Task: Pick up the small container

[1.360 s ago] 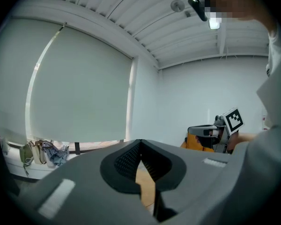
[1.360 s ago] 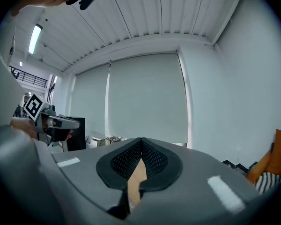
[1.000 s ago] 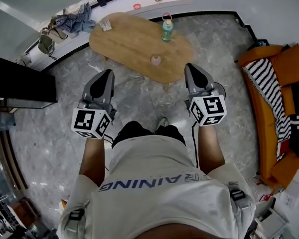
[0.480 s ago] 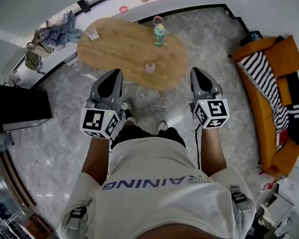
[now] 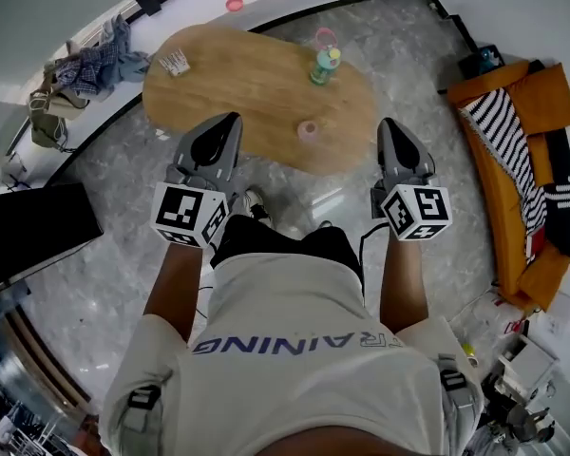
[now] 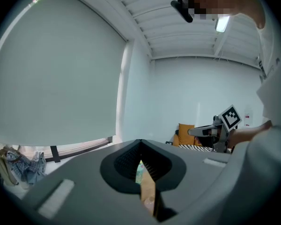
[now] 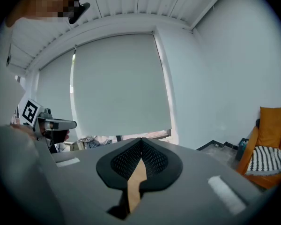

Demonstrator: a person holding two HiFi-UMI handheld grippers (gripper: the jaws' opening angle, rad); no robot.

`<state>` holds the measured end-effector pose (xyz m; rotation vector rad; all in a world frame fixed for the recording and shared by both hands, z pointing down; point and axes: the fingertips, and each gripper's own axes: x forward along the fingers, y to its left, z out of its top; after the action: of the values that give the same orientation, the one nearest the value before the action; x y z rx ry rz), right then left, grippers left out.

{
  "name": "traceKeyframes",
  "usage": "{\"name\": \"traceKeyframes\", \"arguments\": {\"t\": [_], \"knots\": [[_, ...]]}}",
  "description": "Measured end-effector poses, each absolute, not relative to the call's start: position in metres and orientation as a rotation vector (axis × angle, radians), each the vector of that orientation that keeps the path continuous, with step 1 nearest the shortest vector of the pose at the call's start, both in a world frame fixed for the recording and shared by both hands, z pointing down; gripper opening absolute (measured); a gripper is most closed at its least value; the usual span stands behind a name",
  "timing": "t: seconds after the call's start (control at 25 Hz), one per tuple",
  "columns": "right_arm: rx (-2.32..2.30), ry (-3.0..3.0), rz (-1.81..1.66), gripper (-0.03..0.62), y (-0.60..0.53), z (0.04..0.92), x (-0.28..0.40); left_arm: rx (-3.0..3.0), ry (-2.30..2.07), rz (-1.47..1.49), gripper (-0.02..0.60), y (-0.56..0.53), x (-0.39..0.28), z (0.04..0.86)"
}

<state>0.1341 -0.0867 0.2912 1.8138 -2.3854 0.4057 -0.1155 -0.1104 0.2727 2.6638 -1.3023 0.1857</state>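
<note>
You find the small container (image 5: 308, 129) on the oval wooden table (image 5: 237, 74). It is a low, round, pale pink pot and it stands upright. It sits close to the table edge that faces you, in the right half of the table, free on the wood.

Oval wooden table (image 5: 237, 93) before me, small pink container (image 5: 308, 130) near my edge, green bottle (image 5: 325, 63) beyond, patterned packet (image 5: 175, 62) far left.
</note>
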Motion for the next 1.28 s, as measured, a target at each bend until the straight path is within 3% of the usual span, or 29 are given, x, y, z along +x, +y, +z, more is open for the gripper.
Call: {"name": "traceKeyframes", "arguments": {"t": [0.2, 0.96, 1.28], "knots": [[1.830, -2.356, 0.461, 0.017, -0.099, 0.309, 0.128, 2.652, -1.297, 0.226, 0.002, -0.132, -0.127, 0.280], [1.594, -2.496, 0.483, 0.032, -0.124, 0.323, 0.174, 2.538, -1.396, 0.265, 0.002, -0.119, -0.056, 0.287], [1.482, -2.514, 0.477, 0.228, -0.126, 0.329, 0.155, 2.526, -1.381, 0.265, 0.002, -0.118, -0.055, 0.292]]}}
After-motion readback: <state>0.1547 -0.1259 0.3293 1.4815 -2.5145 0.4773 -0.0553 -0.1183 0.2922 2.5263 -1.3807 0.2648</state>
